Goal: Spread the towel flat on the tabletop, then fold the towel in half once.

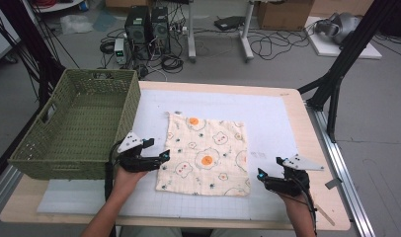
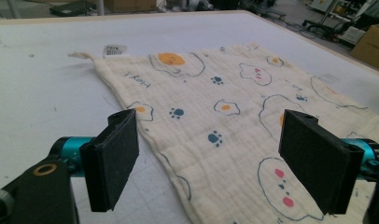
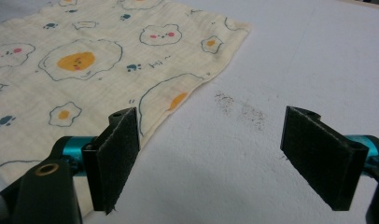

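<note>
— On the tabletop [image 1: 287,106], what lies in the middle?

— One cream cloth [image 1: 207,154] with fried-egg pictures lies flat on the white mat [image 1: 267,118]. From the high view I see also a green woven basket [image 1: 75,126] at the left edge, just beside the cloth's side of the mat.

— Where are the grippers?

— The left gripper [image 1: 165,155] is at the cloth's left edge, the right gripper [image 1: 260,174] near its lower right corner, a little apart from it.

— Do the gripper views add something?

— Yes. The left gripper view shows the jaws wide apart over the cloth [image 2: 234,116], holding nothing, and a small label [image 2: 115,49] at the far corner. The right gripper view shows its jaws also spread, mostly over bare mat [image 3: 295,70], with a dark smudge [image 3: 239,109] beside the cloth's edge [image 3: 85,70].
</note>
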A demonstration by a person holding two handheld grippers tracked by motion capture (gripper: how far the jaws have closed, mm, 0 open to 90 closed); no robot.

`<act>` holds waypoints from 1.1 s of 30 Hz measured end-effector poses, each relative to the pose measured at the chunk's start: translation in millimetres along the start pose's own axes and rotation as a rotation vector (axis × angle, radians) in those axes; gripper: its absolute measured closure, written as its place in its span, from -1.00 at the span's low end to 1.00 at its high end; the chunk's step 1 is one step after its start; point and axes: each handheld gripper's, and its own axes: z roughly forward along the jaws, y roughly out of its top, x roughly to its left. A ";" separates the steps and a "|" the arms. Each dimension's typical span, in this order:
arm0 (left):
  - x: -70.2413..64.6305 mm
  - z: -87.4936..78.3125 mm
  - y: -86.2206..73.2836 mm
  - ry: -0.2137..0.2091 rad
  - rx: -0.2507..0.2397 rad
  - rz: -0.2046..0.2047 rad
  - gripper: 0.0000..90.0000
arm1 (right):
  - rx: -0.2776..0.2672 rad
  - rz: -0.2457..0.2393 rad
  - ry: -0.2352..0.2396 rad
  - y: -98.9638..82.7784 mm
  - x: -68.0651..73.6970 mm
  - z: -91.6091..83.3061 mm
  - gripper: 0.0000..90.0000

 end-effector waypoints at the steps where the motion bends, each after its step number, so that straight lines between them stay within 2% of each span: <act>1: 0.2 -0.2 0.0 -0.002 -0.004 0.000 -0.54 | 0.001 -0.003 0.000 -0.4 0.2 -0.6 -0.59; 5: 1.3 -2.0 -0.8 0.001 -0.004 0.000 -0.54 | -0.006 0.014 -0.005 -0.3 -1.7 0.4 -0.60; 17: 0.1 -3.2 -0.1 -0.006 -0.008 0.009 -0.54 | -0.010 0.013 -0.015 0.7 -3.5 4.1 -0.68; 20: -0.2 -2.8 -0.3 -0.003 -0.006 0.011 -0.54 | -0.008 0.028 -0.020 0.3 -4.1 4.2 -0.70; 33: 1.4 -2.0 -0.8 0.000 -0.001 0.003 -0.52 | -0.003 0.022 -0.022 0.3 -6.2 7.5 -0.71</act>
